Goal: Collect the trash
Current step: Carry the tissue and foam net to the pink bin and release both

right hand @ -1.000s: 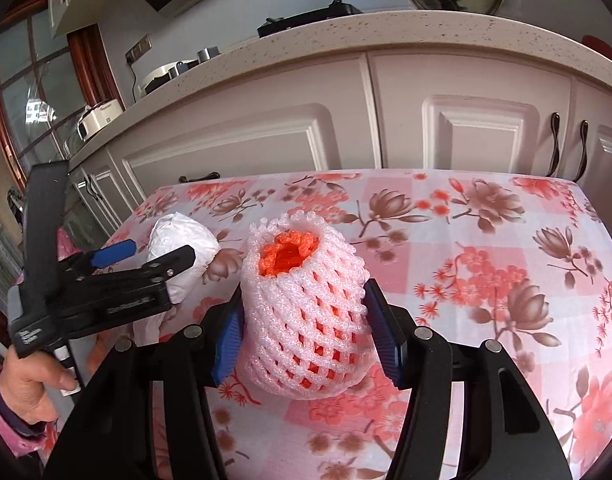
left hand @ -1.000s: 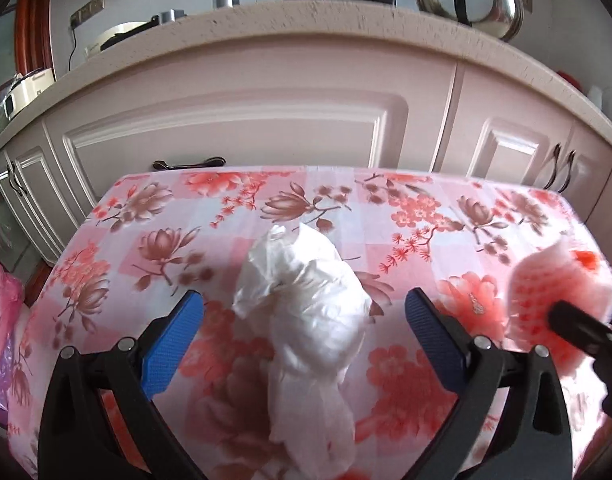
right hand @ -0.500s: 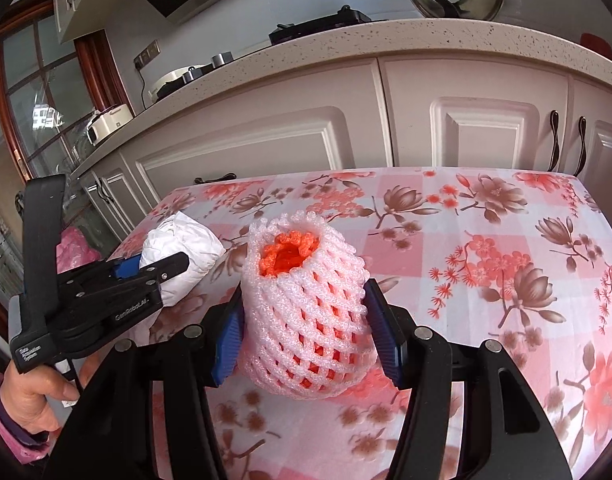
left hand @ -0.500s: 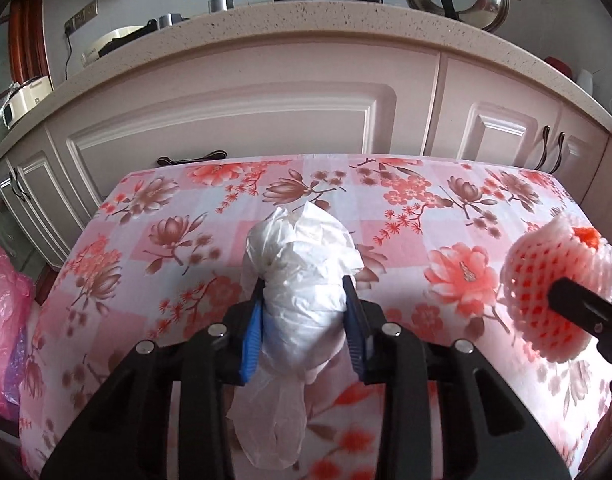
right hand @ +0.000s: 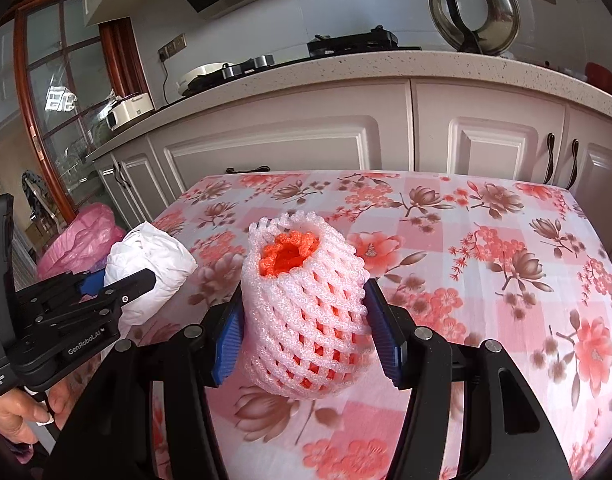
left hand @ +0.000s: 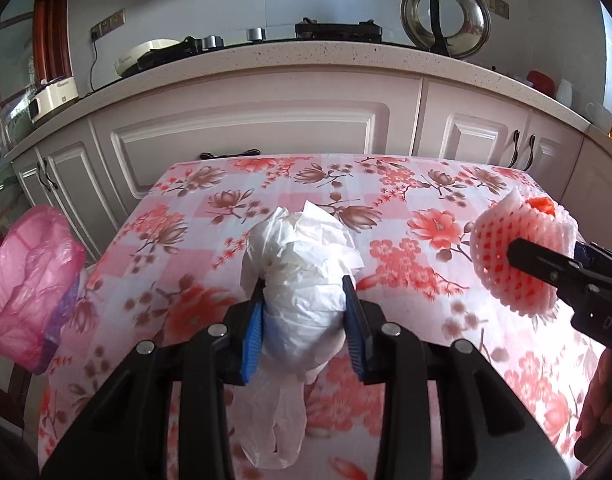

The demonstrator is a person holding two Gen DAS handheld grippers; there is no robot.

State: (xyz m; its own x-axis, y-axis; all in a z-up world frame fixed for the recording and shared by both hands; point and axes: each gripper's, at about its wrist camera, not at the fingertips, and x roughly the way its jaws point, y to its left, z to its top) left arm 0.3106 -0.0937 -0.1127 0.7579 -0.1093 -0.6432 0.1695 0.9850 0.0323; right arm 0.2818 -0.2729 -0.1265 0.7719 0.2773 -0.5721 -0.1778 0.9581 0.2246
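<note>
Now both pieces of trash are off the floral pink-and-white tablecloth surface [left hand: 193, 216] and held in the air above it. The left claw [left hand: 306, 332] has just been closing, and its blue pads now pinch the crumpled white plastic bag [left hand: 301, 280] around its middle, with a loose tail of film hanging below the jaws. The right claw [right hand: 306, 336] is clamped on the white foam fruit net with an orange net tucked inside [right hand: 301, 300], gripping it across its belly so that its open mouth points up and away. A pink plastic bag [left hand: 29, 284] hangs off the surface's left edge and looks like the likely place for the trash, though that is a judgement. The risks lie in the softness of both loads: the white bag is slippery film that may slide through the pads if the claw swings fast, and its dangling tail could catch on the surface's edge. The foam net squashes easily, so it could slip out sideways. With both claws close together, they may also knock one another when heading for the same pink bag.
</note>
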